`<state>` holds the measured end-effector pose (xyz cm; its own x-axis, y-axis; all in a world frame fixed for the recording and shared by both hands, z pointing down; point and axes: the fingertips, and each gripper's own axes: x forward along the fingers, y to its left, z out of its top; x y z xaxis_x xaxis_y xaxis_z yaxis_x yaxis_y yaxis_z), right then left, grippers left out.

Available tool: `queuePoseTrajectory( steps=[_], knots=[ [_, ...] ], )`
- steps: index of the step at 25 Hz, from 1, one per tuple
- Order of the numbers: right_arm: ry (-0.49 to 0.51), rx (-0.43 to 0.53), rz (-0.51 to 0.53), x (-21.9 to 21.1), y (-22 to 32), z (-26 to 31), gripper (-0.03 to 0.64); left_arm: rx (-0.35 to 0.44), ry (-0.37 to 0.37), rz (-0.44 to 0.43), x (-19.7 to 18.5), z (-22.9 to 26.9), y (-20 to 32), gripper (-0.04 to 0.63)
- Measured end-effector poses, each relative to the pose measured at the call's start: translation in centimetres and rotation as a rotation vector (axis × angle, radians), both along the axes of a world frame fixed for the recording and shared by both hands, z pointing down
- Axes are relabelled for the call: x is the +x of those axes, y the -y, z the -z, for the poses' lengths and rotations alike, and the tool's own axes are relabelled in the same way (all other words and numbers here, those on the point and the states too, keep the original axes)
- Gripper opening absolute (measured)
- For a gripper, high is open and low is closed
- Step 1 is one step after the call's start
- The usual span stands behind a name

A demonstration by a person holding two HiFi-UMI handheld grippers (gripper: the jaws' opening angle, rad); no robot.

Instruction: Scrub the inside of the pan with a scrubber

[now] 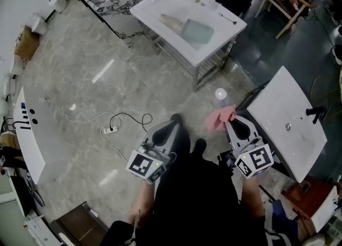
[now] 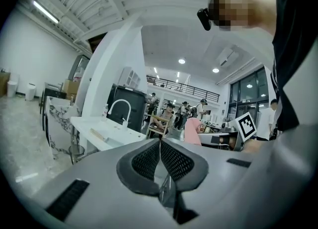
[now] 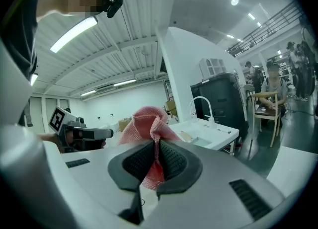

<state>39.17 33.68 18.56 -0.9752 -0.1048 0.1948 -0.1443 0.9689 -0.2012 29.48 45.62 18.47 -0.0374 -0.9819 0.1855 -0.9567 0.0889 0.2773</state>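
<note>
Pinching pink scrubber, right gripper (left gripper closed, empty).

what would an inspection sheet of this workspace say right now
surface: white sink table ahead, apart from both grippers
job's things: pink mesh scrubber in the right gripper; pan not made out
clutter: bottle on the marble floor
grippers: left gripper shut, empty; right gripper shut on the scrubber
cables: power strip and loose cable on the floor
surroundings: second white sink top at right; seated people in the background
</note>
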Motion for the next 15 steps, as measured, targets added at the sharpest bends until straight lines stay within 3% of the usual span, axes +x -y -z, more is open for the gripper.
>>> queuePoseTrajectory(
  steps=[7, 11, 15],
  knots=[
    [-0.029, 0.043, 0.002, -6.6, 2.9, 0.8, 0.038, 0.030, -0.054, -0.015, -7.4, -0.3, 4.8, 0.035],
    [-0.028, 0.075, -0.062, -11.0, 6.2, 2.1, 0.038, 0.085, -0.055, -0.085, -12.1, 1.0, 8.2, 0.035],
    [-0.019, 0.085, -0.121, -15.0, 8.8, 2.6, 0.038, 0.072, -0.048, -0.125, -16.9, 0.3, 10.5, 0.035]
  ],
)
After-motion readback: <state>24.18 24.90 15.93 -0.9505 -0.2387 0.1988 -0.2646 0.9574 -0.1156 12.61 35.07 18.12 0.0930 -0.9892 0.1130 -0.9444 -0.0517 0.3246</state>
